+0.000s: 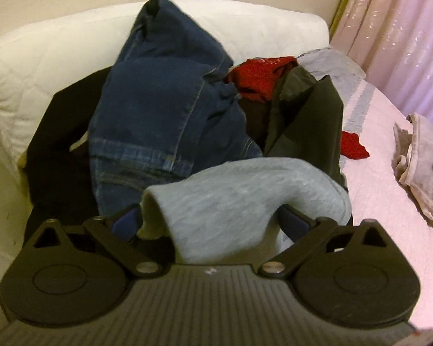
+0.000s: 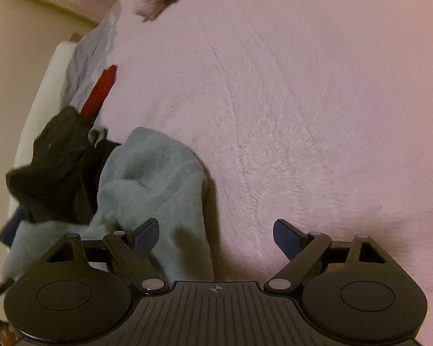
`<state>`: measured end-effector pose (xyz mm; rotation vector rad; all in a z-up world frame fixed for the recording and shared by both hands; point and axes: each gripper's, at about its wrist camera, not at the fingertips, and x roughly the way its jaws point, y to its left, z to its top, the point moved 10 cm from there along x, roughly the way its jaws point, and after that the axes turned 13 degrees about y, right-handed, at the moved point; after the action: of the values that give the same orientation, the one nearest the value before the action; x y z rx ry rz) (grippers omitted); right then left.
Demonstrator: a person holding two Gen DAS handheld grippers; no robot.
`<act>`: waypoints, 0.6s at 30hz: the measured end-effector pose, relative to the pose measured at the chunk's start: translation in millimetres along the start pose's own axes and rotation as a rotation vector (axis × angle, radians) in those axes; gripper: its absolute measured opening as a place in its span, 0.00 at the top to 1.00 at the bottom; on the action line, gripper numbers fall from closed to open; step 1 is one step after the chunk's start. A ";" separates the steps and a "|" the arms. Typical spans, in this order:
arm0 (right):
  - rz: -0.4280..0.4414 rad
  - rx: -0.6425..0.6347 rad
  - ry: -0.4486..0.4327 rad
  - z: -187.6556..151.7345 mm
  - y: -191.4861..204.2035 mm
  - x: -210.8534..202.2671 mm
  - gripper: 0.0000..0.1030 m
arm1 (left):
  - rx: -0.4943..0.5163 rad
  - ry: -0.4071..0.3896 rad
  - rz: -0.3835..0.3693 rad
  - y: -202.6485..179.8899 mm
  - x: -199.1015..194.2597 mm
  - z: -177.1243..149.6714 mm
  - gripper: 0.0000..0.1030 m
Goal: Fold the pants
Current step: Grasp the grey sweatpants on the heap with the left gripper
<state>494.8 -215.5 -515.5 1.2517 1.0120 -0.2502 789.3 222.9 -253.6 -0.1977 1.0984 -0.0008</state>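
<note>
We see the left tongs point(image 1: 209, 223) with grey sweatpants point(image 1: 239, 199) bunched between their blue fingertips point(image 1: 125, 225); the cloth drapes over and hides the gap, so we cannot tell whether the pads pinch it or stand apart. Just beyond these tongs lies a heap of clothes: dark blue jeans point(image 1: 164, 106) straight ahead, a black garment point(image 1: 57, 150) to their left, a red knit piece point(image 1: 259, 77) and a dark olive garment point(image 1: 306, 115) ahead to the right. Behind the heap rests a white quilted pillow point(image 1: 43, 57). Far to the right of the left tongs, a beige folded garment point(image 1: 421, 158) lies apart on the pink bedspread point(image 1: 375, 144).

The right tongs point(image 2: 216, 233) stand spread wide, with no cloth pressed between the pads; their left fingertip point(image 2: 145, 236) sits over the edge of the grey sweatpants point(image 2: 153, 178), which lie crumpled ahead and to the left. The right fingertip hangs over bare pink bedspread point(image 2: 303, 115). The black garment point(image 2: 54, 167) lies further left of them.
</note>
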 end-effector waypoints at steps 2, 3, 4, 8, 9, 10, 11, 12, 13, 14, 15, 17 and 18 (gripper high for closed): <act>0.037 0.036 0.002 2.8 2.7 15.5 0.19 | 0.009 -0.016 -0.009 -7.2 0.5 6.4 0.07; 0.055 0.044 0.010 2.9 5.6 23.3 0.21 | 0.006 -0.031 -0.021 -9.3 -1.4 9.9 0.07; 0.065 0.045 0.018 2.4 8.3 27.5 0.25 | 0.002 -0.036 -0.026 -10.6 -0.8 11.2 0.08; 0.107 0.036 0.024 -2.1 22.1 29.3 0.88 | -0.003 -0.041 -0.037 -14.4 -1.8 13.9 0.25; 0.107 0.012 0.020 -4.0 26.9 22.6 0.93 | -0.001 -0.044 -0.031 -15.3 -3.7 13.6 0.31; 0.112 -0.013 0.002 -6.8 33.7 8.6 0.93 | 0.002 -0.043 -0.034 -16.6 -5.6 13.1 0.41; 0.126 -0.030 -0.012 -9.7 39.9 -5.1 0.94 | 0.000 -0.040 -0.048 -17.7 -8.0 11.5 0.51; 0.144 -0.059 -0.030 -13.8 48.7 -24.5 0.95 | -0.006 -0.037 -0.064 -18.2 -10.6 9.5 0.55; 0.150 -0.077 -0.046 -15.1 56.3 -38.0 0.95 | -0.009 -0.035 -0.078 -18.9 -12.7 7.3 0.64; 0.163 -0.100 -0.075 -17.2 63.3 -61.0 0.95 | -0.010 -0.029 -0.089 -20.2 -14.3 4.4 0.67; 0.173 -0.115 -0.100 -17.3 67.5 -80.2 0.95 | -0.013 -0.024 -0.089 -21.9 -16.0 0.5 0.68; 0.174 -0.143 -0.166 -13.7 71.6 -128.9 0.96 | -0.014 -0.016 -0.101 -28.8 -20.4 -8.7 0.72; 0.166 -0.164 -0.206 -10.1 70.7 -156.5 0.96 | -0.013 -0.008 -0.114 -35.3 -24.5 -15.4 0.72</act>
<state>447.7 -237.1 -351.5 1.1284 0.7326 -0.1606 767.9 188.2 -233.0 -0.2718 1.0777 -0.0948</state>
